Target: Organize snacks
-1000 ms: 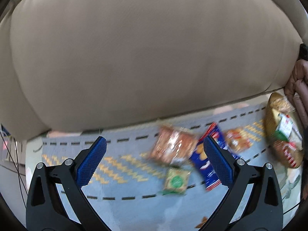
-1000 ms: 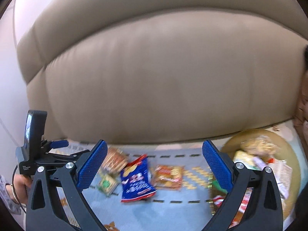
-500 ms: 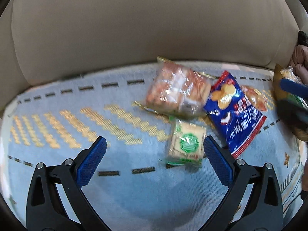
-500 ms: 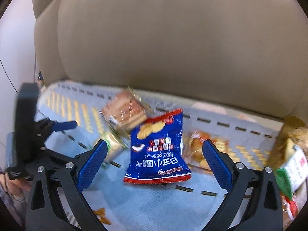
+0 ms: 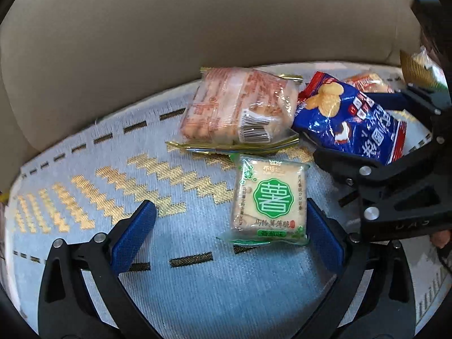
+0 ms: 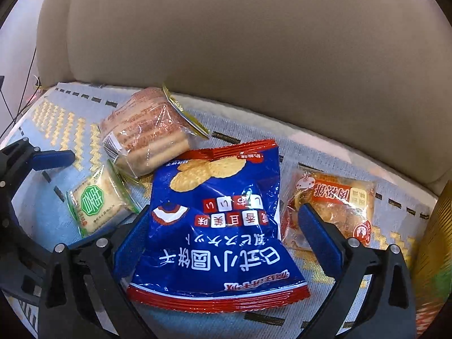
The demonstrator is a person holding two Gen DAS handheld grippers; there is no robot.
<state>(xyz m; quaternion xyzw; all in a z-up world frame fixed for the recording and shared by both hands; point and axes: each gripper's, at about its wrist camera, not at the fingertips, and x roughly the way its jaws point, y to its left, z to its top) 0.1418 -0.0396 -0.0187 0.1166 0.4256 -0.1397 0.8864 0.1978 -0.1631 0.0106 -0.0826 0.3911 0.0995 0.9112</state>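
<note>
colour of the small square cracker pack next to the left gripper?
White cracker pack with green edging and a round green emblem. Clearest in the left wrist view.

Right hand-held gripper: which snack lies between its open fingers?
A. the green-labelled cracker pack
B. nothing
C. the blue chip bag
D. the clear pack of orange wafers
C: the right wrist view shows the blue chip bag lying between the spread blue pads of the right hand-held gripper, not yet clamped.

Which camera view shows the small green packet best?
The left wrist view: the small green packet lies flat, near and whole, label readable. The right wrist view shows it smaller, at the left edge, seen obliquely.
</note>
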